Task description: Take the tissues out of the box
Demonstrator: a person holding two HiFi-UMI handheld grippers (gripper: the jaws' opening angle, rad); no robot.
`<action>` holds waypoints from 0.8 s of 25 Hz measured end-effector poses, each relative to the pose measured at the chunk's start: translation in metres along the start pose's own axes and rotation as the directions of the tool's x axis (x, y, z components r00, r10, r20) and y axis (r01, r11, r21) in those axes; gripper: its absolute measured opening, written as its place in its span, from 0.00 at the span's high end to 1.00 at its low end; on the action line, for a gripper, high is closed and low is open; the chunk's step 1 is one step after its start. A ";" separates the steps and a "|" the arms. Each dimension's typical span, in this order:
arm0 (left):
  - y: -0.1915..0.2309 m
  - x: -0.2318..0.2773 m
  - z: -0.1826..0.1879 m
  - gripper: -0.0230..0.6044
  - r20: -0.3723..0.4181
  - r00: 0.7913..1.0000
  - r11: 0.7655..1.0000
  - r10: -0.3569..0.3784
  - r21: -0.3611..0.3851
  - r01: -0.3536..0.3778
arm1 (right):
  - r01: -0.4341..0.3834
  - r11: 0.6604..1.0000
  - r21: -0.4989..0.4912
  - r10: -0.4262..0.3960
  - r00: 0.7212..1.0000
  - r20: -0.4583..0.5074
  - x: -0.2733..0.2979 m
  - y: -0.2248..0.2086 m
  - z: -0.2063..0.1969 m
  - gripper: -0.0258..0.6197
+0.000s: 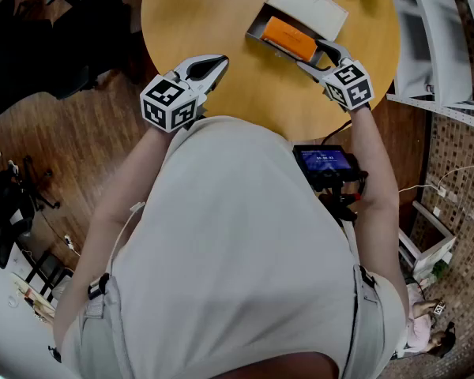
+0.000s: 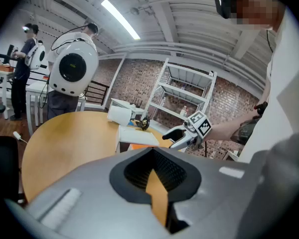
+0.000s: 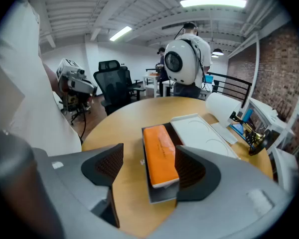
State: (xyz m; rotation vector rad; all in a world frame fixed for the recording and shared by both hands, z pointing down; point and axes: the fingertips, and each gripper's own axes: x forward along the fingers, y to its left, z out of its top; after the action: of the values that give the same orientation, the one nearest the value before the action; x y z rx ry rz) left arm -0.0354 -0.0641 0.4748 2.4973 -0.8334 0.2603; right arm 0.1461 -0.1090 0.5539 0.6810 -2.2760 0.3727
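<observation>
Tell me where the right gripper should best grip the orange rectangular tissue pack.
I would grip the orange rectangular tissue pack across its long sides, near the end facing the right gripper, from above. It lies flat in the shallow grey box, rising above its walls, and looks narrower than the open jaws.

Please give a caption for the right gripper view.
Open right gripper facing orange tissue pack in its open box on table.

**Three views, one desk (image 1: 205, 22)**

The head view looks steeply down. Both gripper views ride low, close over the desk, facing each other across it. All share the orange pack (image 3: 159, 151), seemingly only a sliver from the left.
</observation>
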 end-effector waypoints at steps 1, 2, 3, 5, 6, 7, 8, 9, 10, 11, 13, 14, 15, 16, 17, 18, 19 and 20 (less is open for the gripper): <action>0.000 -0.001 0.000 0.96 0.001 1.000 1.000 0.007 -0.002 -0.007 | 0.004 1.000 -0.003 -0.004 0.999 -0.041 0.005 -0.008 -0.005 0.47; 0.000 -0.003 0.000 0.96 0.002 1.000 1.000 0.015 -0.005 -0.015 | 0.006 1.000 -0.006 -0.006 0.997 -0.080 0.010 -0.015 -0.010 0.47; -0.001 -0.005 0.000 0.96 0.003 1.000 1.000 0.023 -0.007 -0.023 | 0.004 1.000 -0.006 -0.005 0.993 -0.115 0.015 -0.022 -0.015 0.47; -0.001 -0.009 -0.001 0.96 0.006 0.999 0.999 0.047 -0.016 -0.047 | -0.014 1.000 0.002 0.014 0.985 -0.173 0.026 -0.033 -0.024 0.47; -0.001 -0.011 -0.002 0.96 0.008 0.998 0.998 0.063 -0.023 -0.063 | -0.028 1.000 0.007 0.029 0.979 -0.200 0.032 -0.037 -0.028 0.46; -0.001 -0.014 -0.003 0.96 0.010 0.997 0.996 0.081 -0.031 -0.081 | -0.044 0.999 0.008 0.044 0.973 -0.228 0.038 -0.041 -0.032 0.44; -0.001 -0.017 -0.004 0.96 0.012 0.995 0.994 0.099 -0.039 -0.098 | -0.057 0.998 0.005 0.057 0.965 -0.256 0.043 -0.043 -0.037 0.42; -0.001 -0.020 -0.005 0.96 0.014 0.993 0.992 0.115 -0.047 -0.114 | -0.069 0.998 -0.002 0.066 0.957 -0.283 0.048 -0.046 -0.041 0.39; -0.001 -0.022 -0.006 0.96 0.015 0.991 0.990 0.129 -0.054 -0.129 | -0.080 0.997 -0.012 0.073 0.949 -0.307 0.053 -0.047 -0.045 0.37; -0.001 -0.025 -0.007 0.96 0.016 0.990 0.988 0.143 -0.060 -0.141 | -0.090 0.996 -0.021 0.078 0.941 -0.330 0.058 -0.048 -0.048 0.35; 0.000 -0.029 -0.009 0.96 0.016 0.986 0.984 0.165 -0.068 -0.164 | -0.105 0.994 -0.035 0.084 0.923 -0.375 0.068 -0.050 -0.054 0.35; 0.000 -0.030 -0.010 0.96 0.017 0.985 0.983 0.174 -0.071 -0.172 | -0.104 0.994 -0.045 0.078 0.914 -0.399 0.071 -0.053 -0.056 0.37; -0.001 -0.031 -0.010 0.96 0.018 0.983 0.981 0.180 -0.073 -0.179 | -0.103 0.993 -0.054 0.071 0.905 -0.419 0.072 -0.056 -0.057 0.41; -0.001 -0.032 -0.010 0.96 0.020 0.983 0.980 0.185 -0.075 -0.183 | -0.105 0.993 -0.059 0.070 0.900 -0.431 0.072 -0.058 -0.057 0.41; -0.002 -0.032 -0.010 0.96 0.022 0.982 0.979 0.188 -0.078 -0.186 | -0.109 0.992 -0.060 0.072 0.897 -0.436 0.070 -0.060 -0.057 0.42; -0.002 -0.032 -0.010 0.96 0.023 0.981 0.979 0.191 -0.080 -0.189 | -0.115 0.992 -0.060 0.077 0.896 -0.437 0.068 -0.060 -0.056 0.43; -0.002 -0.033 -0.011 0.96 0.022 0.981 0.978 0.194 -0.082 -0.191 | -0.120 0.991 -0.061 0.081 0.896 -0.437 0.067 -0.060 -0.057 0.44; -0.001 -0.033 -0.011 0.96 0.021 0.981 0.978 0.195 -0.082 -0.193 | -0.122 0.990 -0.065 0.082 0.897 -0.435 0.066 -0.060 -0.058 0.45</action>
State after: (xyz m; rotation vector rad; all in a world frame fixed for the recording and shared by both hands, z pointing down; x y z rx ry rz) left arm -0.0613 -0.0408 0.4733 2.3524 -1.0802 0.2525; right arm 0.1735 -0.1564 0.6450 0.3850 -1.8930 0.4211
